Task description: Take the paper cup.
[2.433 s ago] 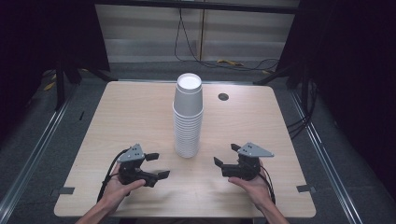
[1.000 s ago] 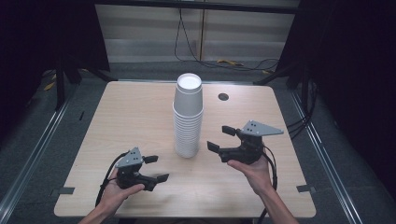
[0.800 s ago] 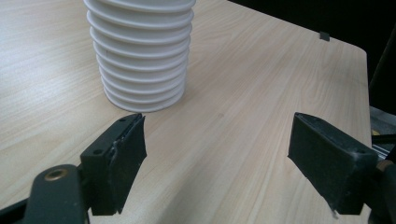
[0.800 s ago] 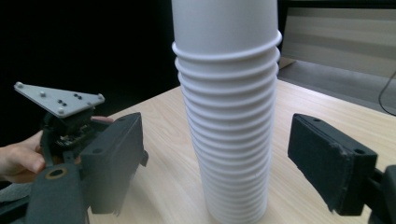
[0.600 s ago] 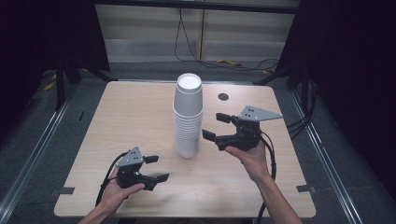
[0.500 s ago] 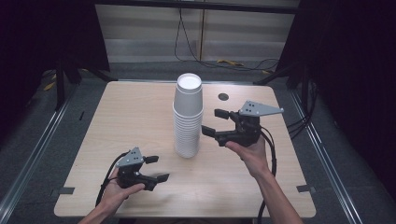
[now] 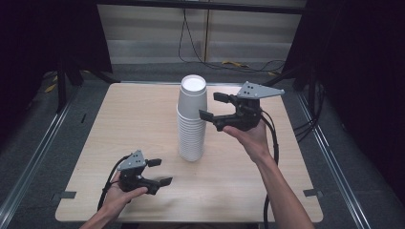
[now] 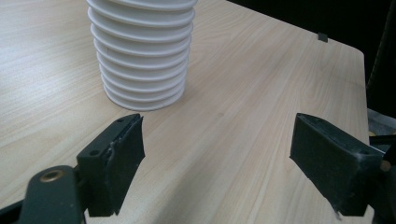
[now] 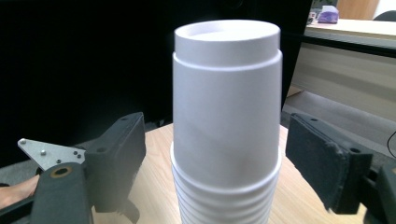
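A tall stack of white paper cups, nested upside down, stands upright near the middle of the light wooden table. The right gripper is raised off the table at the height of the topmost cup, just beside it, its jaws spread wide and not touching it; the right hand holds it from below with the forearm angled up from the near edge. The left gripper rests low near the table's front-left, jaws spread, aimed toward the stack's base, gripped by the left hand.

Overhead plus close views of cup stack
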Available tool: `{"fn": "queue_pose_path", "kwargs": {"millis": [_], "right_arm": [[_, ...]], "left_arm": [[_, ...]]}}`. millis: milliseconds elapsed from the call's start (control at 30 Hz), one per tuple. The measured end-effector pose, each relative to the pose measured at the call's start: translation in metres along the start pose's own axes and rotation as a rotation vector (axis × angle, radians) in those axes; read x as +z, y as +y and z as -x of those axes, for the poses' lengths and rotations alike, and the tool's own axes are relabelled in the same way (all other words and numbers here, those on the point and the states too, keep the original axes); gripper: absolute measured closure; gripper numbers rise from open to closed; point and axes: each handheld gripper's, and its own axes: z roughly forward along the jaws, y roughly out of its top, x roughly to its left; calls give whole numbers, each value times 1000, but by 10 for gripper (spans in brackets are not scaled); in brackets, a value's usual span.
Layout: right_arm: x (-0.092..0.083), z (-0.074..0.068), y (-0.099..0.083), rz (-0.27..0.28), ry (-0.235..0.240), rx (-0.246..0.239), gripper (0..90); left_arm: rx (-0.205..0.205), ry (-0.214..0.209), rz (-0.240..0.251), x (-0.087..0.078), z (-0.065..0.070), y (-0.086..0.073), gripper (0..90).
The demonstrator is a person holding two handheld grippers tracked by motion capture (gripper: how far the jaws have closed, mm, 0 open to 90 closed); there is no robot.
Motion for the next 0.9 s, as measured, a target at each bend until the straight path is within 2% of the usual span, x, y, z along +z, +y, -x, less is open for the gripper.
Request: {"fn": "queue_pose_path", "kwargs": {"millis": [433,633,667,900], "right_arm": [[18,11,21,-97,62,-17,192],[25,17,24,-112,84,-9,205],[29,20,24,-137,94,0,201],[41,29,26,-162,118,16,164]], "left_arm": [[-3,-9,-2,0,-1,0,170],[-1,-20,0,0,-1,-1,161],[2,-23,-1,0,-1,-1,160],[4,-27,-6,-1,-1,-1,160]]}}
